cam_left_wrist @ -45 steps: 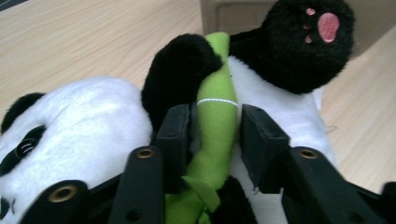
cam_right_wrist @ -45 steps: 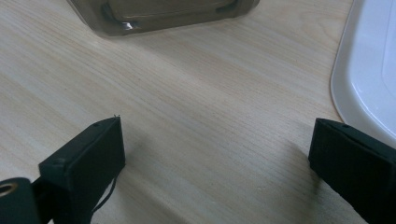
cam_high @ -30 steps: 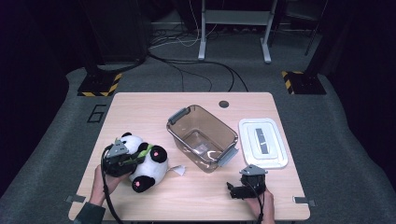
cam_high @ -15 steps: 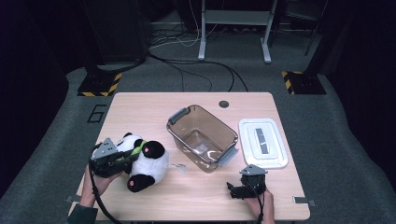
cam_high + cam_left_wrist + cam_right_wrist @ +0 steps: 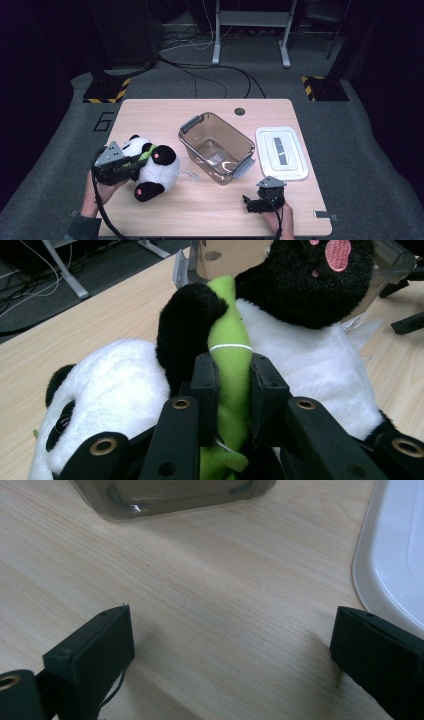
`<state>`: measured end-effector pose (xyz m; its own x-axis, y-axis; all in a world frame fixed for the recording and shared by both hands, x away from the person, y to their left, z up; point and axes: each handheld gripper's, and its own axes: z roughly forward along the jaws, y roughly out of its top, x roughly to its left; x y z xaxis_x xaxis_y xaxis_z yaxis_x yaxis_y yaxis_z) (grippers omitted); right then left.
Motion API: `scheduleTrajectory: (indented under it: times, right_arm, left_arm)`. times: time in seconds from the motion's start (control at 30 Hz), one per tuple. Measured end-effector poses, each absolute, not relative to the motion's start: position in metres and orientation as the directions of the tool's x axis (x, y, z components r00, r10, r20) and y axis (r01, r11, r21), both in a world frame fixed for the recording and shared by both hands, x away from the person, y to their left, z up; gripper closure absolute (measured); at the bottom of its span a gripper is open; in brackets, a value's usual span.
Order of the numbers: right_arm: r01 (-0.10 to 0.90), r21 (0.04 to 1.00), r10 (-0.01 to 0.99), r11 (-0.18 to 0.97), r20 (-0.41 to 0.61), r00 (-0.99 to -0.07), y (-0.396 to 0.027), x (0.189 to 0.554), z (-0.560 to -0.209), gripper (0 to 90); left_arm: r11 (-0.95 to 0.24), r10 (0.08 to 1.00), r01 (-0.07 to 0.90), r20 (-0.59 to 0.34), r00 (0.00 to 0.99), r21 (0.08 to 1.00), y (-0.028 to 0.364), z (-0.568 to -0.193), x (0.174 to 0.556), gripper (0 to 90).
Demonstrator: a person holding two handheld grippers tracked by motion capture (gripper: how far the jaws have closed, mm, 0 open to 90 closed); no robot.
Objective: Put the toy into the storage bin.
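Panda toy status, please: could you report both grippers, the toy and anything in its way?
Left gripper shut on panda toy's green stalk. Right gripper open, resting on table. Brown bin open beside toy, lid off; nothing between.

Mid-frame sits a clear brown container (image 5: 216, 148), open-topped, grey latches at its two ends. Just to its right, a white lid (image 5: 281, 152) lies flat on the wooden table (image 5: 150, 112). Dark cables (image 5: 210, 70) snake across the floor, upper centre.
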<state>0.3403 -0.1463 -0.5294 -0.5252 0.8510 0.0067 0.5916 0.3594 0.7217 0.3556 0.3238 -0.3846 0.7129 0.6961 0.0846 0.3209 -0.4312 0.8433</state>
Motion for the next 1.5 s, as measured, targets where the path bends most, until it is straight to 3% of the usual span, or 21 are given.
scheduleTrajectory:
  times: [0.6,1.5]
  right_arm:
    - [0.589,0.719,0.848,0.369,-0.001,-0.53,-0.147,0.341,-0.529,2.9]
    - [0.591,0.721,0.85,0.363,0.004,-0.526,-0.147,0.341,-0.529,2.9]
  left_arm:
    - [-0.43,0.699,0.269,0.13,0.703,0.862,0.326,-0.342,0.359,75.6]
    - [-0.455,0.656,0.187,0.187,0.731,0.871,0.297,-0.298,0.383,75.5]
